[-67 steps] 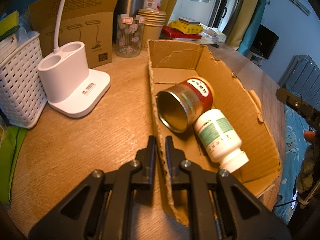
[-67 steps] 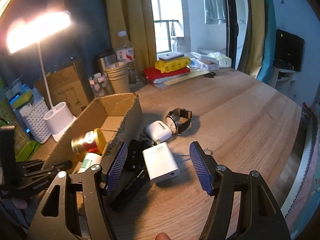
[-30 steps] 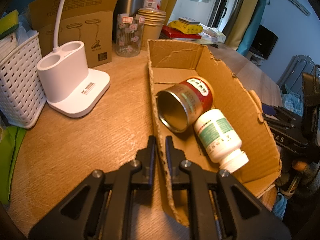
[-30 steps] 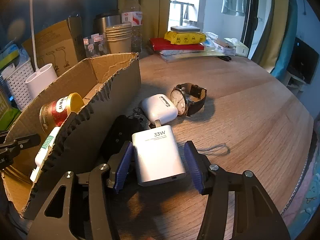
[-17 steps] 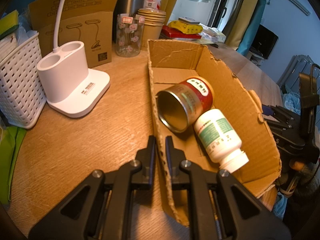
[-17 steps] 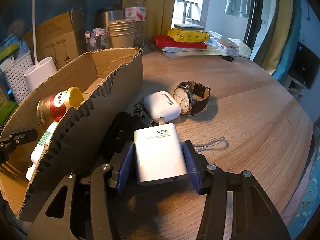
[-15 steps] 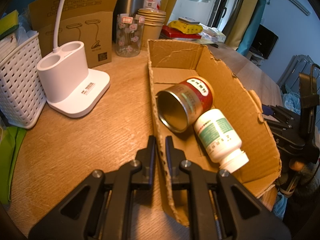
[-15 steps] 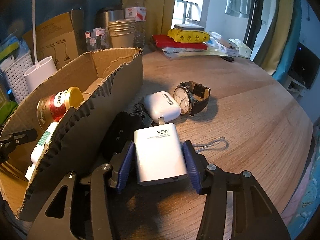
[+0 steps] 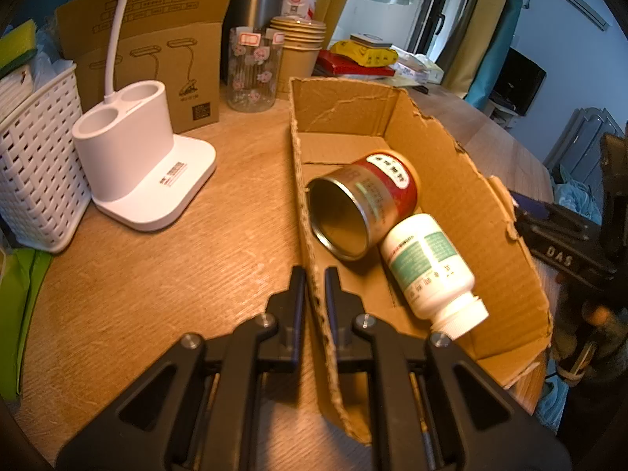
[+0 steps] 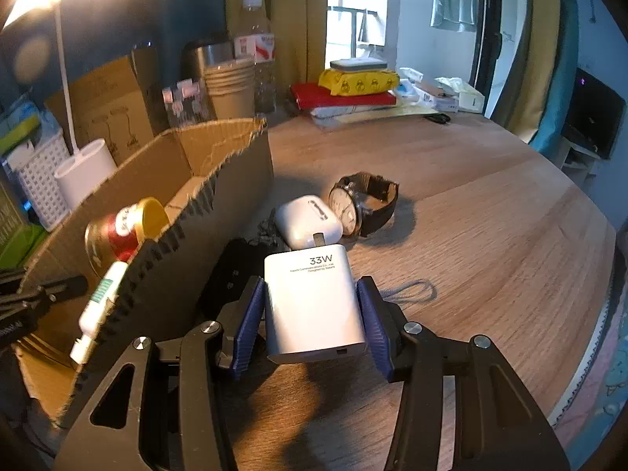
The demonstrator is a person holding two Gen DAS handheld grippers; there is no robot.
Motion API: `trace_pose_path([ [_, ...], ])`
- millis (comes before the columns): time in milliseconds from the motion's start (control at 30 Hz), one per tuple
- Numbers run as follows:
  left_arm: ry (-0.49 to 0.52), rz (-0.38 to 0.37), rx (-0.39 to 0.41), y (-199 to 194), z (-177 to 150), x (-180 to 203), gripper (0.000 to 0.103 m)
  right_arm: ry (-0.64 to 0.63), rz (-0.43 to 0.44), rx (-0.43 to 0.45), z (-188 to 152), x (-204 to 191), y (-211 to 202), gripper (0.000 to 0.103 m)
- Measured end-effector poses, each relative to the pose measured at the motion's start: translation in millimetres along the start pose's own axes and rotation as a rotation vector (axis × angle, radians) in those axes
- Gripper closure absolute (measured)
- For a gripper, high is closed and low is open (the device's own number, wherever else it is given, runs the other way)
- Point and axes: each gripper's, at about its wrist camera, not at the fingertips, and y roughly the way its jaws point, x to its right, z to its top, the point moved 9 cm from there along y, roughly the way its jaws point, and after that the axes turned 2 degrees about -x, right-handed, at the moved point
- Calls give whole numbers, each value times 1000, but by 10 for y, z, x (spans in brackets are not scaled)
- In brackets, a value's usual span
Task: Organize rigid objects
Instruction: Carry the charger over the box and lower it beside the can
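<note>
The right hand-held gripper (image 10: 312,322) angled down toward the table (image 10: 490,243), its blue ribbed pads (image 10: 247,325) clamped against the two sides of a white 33W charger (image 10: 314,302), which appeared raised off the wood. The charger's long axis ran away from the camera, its plug end pointing toward a white earbud case (image 10: 308,221) and a dark-strapped wristwatch (image 10: 361,206) lying just beyond; a black object (image 10: 231,278) lay beside the cardboard box (image 10: 219,180) to its left. The left hand-held gripper (image 9: 314,294), also tilted downward, was pinched tight on the near left wall of the cardboard box (image 9: 451,180), one finger outside and one inside. Inside the box, a red-labelled tin (image 9: 365,204) lay on its side, open mouth toward the camera, touching a white pill bottle (image 9: 428,267) that lay with its cap toward the box's near end. A white lamp base (image 9: 133,161) stood on the table left of the box.
</note>
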Motion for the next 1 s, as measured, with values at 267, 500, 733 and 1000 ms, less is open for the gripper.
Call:
trace_pose_path([
  [267,0,0,0,0,1,-3,93,18,0,40,69,62,-191,52],
  [500,0,-1,0,1,1,-4,93,34,0,97,223,121,-439,52],
  [733,1,0,0,1,2,0,93,37,4,127,316,118,-563,53],
  [1000,0,0,0,2,2,-2,93,27,3,131,388,79,-563,53],
])
